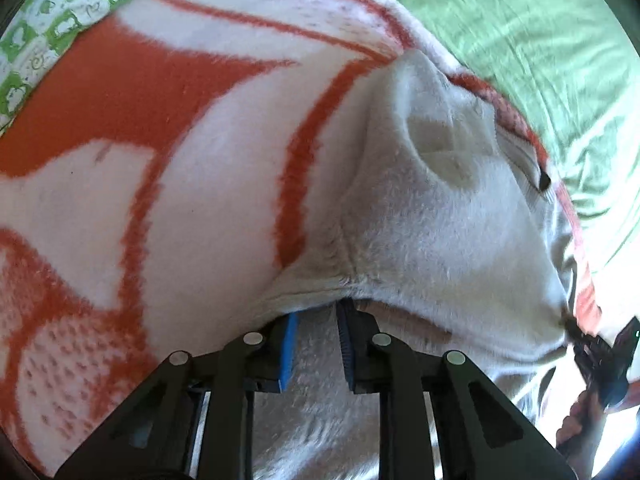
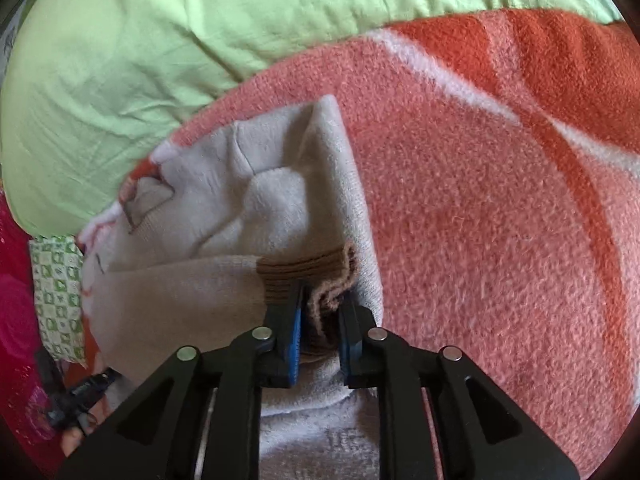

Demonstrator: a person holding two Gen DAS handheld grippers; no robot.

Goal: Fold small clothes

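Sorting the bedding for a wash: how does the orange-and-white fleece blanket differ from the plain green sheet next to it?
The orange-and-white fleece blanket is fuzzy and patterned with orange bands and shapes; the plain green sheet is smooth, thin and one colour. The blanket lies directly under the pale grey fleece garment; the sheet lies bare beyond the blanket's edge. The sheet shows fine creases; the blanket shows none. Both are spread out under the work area.

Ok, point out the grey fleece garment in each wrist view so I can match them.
Left wrist: the grey fleece garment fills centre and right, its hem between the left gripper fingers.
Right wrist: it lies left of centre, its brown ribbed cuff in the right gripper.
Shared landmark: the orange-and-white blanket beneath it.
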